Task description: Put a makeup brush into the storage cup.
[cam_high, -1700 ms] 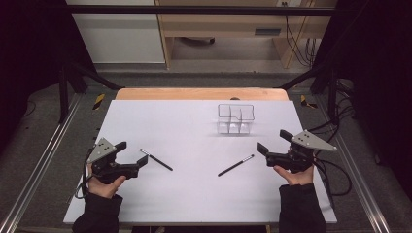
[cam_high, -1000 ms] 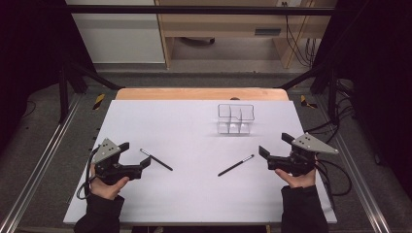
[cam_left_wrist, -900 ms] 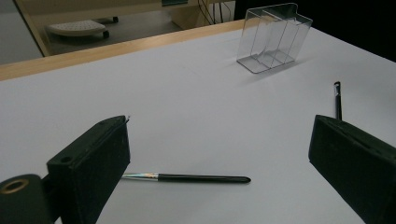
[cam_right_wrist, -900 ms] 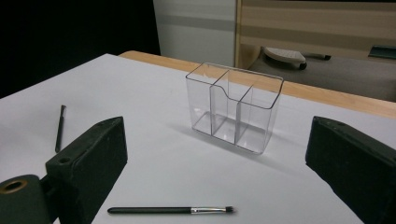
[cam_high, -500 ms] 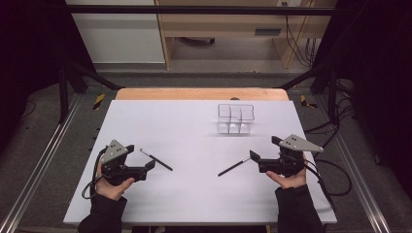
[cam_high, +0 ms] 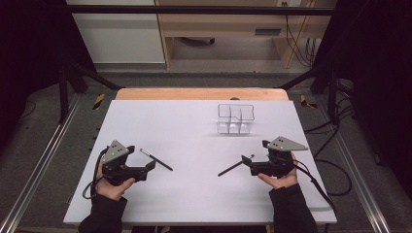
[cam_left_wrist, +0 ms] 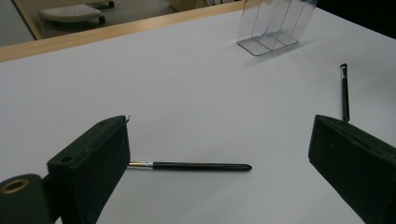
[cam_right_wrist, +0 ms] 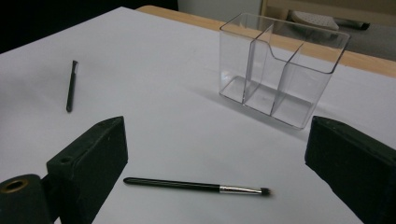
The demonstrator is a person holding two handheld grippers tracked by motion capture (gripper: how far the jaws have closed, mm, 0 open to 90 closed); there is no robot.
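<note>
Two thin black brushes lie on the white table [cam_high: 194, 131]. The left brush [cam_high: 156, 160] [cam_left_wrist: 196, 166] rests just ahead of my left gripper [cam_high: 150, 166] [cam_left_wrist: 219, 135], its metal ferrule end behind the left jaw. The right brush [cam_high: 234, 166] [cam_right_wrist: 187, 185] lies just in front of my right gripper [cam_high: 248, 165] [cam_right_wrist: 215, 126], bristles pointing right in the right gripper view. Both grippers are open and hold nothing. A clear, empty compartment holder [cam_high: 235, 119] [cam_right_wrist: 280, 70] [cam_left_wrist: 275, 25] stands upright at the far right. Each gripper view also shows the other brush [cam_left_wrist: 344, 91] [cam_right_wrist: 71, 86] farther off.
A wooden strip [cam_high: 199, 93] runs along the table's far edge. Metal frame rails [cam_high: 43, 160] flank the table on both sides. Cables [cam_high: 335, 174] trail over the right edge to the floor. A cabinet [cam_high: 116, 34] and a desk stand beyond.
Both hands have moved inward: the left gripper slid right towards its brush, and the right gripper slid left up to the other brush. The brushes and the holder have not moved.
</note>
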